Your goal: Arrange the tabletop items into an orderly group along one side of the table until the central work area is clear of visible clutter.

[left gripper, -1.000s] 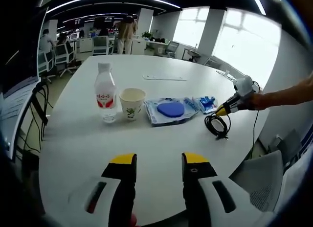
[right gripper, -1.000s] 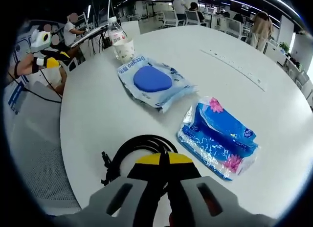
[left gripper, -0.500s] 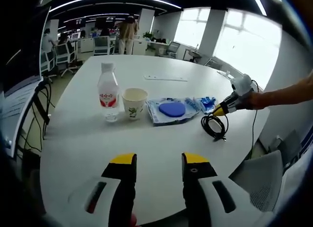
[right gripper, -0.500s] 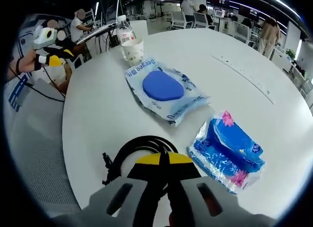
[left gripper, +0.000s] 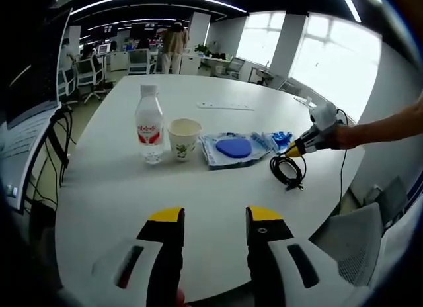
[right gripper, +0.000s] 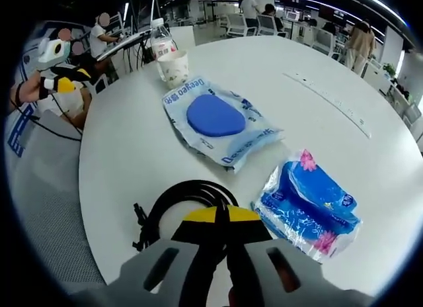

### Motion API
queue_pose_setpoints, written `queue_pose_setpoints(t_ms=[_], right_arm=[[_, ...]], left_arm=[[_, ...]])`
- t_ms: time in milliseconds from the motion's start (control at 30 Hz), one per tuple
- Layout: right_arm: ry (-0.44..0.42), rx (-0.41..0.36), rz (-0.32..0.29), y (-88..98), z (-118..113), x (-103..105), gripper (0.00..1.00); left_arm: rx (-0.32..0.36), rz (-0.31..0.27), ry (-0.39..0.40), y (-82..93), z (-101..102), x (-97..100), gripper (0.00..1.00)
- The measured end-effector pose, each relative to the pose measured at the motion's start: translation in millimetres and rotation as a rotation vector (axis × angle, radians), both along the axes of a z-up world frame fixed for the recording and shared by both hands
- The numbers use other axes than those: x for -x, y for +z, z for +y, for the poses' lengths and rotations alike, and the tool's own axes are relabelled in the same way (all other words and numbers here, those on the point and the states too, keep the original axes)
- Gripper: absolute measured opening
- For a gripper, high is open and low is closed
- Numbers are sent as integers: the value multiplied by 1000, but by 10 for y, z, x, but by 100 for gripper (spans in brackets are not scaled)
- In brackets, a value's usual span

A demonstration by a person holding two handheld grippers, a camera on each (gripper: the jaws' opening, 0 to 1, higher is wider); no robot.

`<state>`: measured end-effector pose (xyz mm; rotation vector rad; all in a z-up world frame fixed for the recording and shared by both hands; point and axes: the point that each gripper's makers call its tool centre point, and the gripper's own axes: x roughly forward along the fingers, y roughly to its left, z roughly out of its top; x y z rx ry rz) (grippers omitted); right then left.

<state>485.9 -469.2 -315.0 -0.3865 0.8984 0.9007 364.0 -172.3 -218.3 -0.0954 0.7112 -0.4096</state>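
At the white round surface's point(left gripper: 218, 188) edge, right tongs point(right gripper: 221, 218), clamped on coiled black cable point(right gripper: 175, 201), have drawn it nearer the blue tissue packet point(right gripper: 310, 204); left tongs point(left gripper: 215, 218) gape, idle.

Right gripper view: near part of the black cable coil point(right gripper: 185, 204) hidden under the jaws at lower centre. Water bottle point(right gripper: 160, 41) at upper left partly blocked by the paper cup point(right gripper: 173, 68). Left gripper view: tissue pack point(left gripper: 280, 138) print too small to read.
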Motion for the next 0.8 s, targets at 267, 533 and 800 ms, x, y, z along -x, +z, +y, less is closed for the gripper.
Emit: queue_pose_setpoints(t_ms=[267,533,800], right_arm=[[-39,-7,-16,76,-52,-34,7],[-82,-18,-41,213,-148,16,11],[-150,-54,-65,392,-303,113,19]], left_arm=[[3,-4,-5,11,4,-42,36],[11,-13,-13,32,0,-95,36],[16,-28,-23,68,0,-131,37]])
